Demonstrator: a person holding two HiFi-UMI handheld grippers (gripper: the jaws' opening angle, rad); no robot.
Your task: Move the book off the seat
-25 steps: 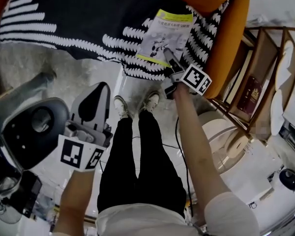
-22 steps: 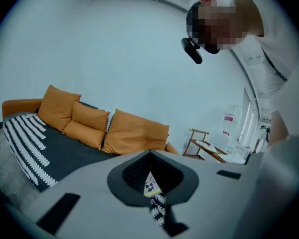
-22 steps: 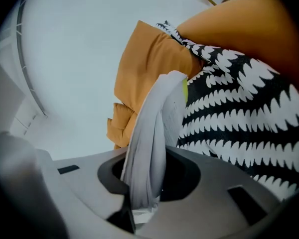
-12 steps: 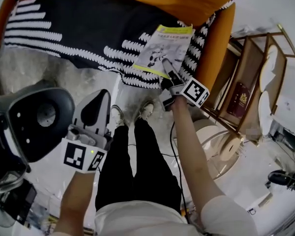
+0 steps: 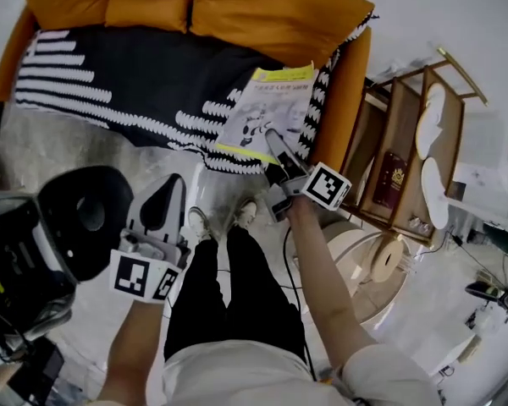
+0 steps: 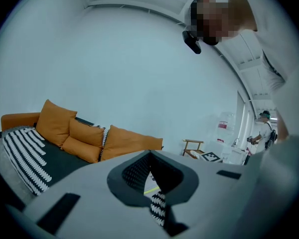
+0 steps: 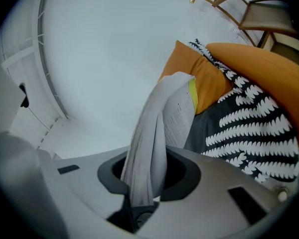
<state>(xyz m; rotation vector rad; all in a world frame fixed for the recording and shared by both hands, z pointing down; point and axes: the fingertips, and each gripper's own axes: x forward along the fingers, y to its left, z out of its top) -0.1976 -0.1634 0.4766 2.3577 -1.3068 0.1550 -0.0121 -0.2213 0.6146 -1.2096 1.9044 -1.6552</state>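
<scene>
The book (image 5: 267,112), a thin one with a white cover and yellow edging, is over the right end of the sofa seat (image 5: 110,74), which a black and white patterned throw covers. My right gripper (image 5: 275,146) is shut on the book's near edge. In the right gripper view the book (image 7: 157,128) stands up from between the jaws of the right gripper (image 7: 145,158), its pages bowed. My left gripper (image 5: 171,184) hangs in front of the sofa above the floor, shut and holding nothing. The left gripper (image 6: 150,156) points towards the orange cushions (image 6: 84,138).
Orange cushions (image 5: 262,7) line the sofa's back. A wooden shelf unit (image 5: 411,134) with a red book (image 5: 392,178) stands right of the sofa arm (image 5: 349,83). A round pale stool (image 5: 368,265) is by my right arm. A black machine (image 5: 68,227) sits at the left. The person's shoes (image 5: 237,214) are near the sofa's front.
The head view has tilted up, so more of the sofa's back shows. The right gripper keeps its hold on the book, now nearer the seat's front edge. The left gripper has barely moved.
</scene>
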